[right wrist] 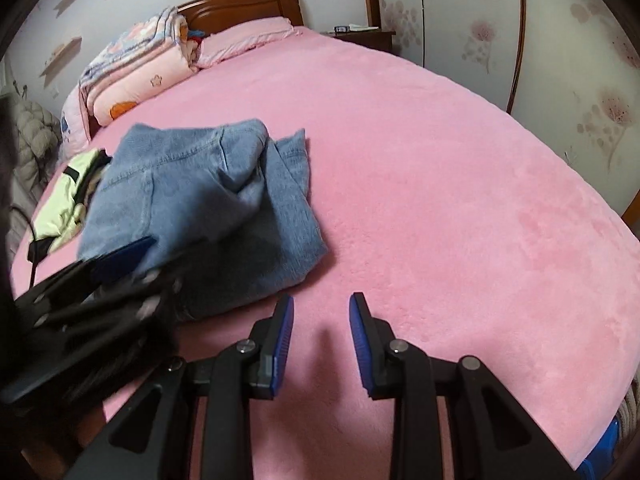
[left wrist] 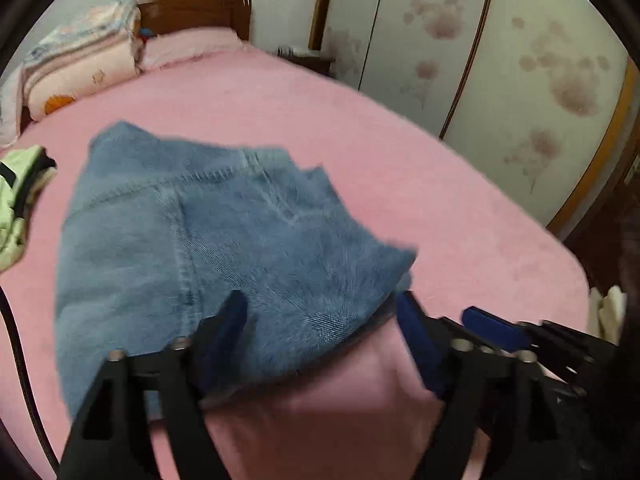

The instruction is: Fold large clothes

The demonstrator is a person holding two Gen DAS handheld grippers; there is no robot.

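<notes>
Jeans (right wrist: 208, 204) lie folded, waistband toward headboard (right wrist: 244, 6); both grippers' jaws empty, apart.

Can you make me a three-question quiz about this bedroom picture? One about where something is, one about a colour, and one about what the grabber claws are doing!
1. Where do the folded jeans lie?
A. on the pink bed
B. on the floor
C. inside the wardrobe

2. What colour is the garment beside the jeans?
A. red
B. light green
C. purple

3. What is the right gripper doing?
A. squeezing the jeans
B. holding a pillow
C. open, with nothing between its fingers

Answers:
1. A, the denim rests flat on the pink cover.
2. B, pale green cloth with dark trim shows at the jeans' left edge.
3. C, only pink cover shows in the gap between its blue pads. The left gripper is open too, its pads apart at the jeans' near edge.
</notes>
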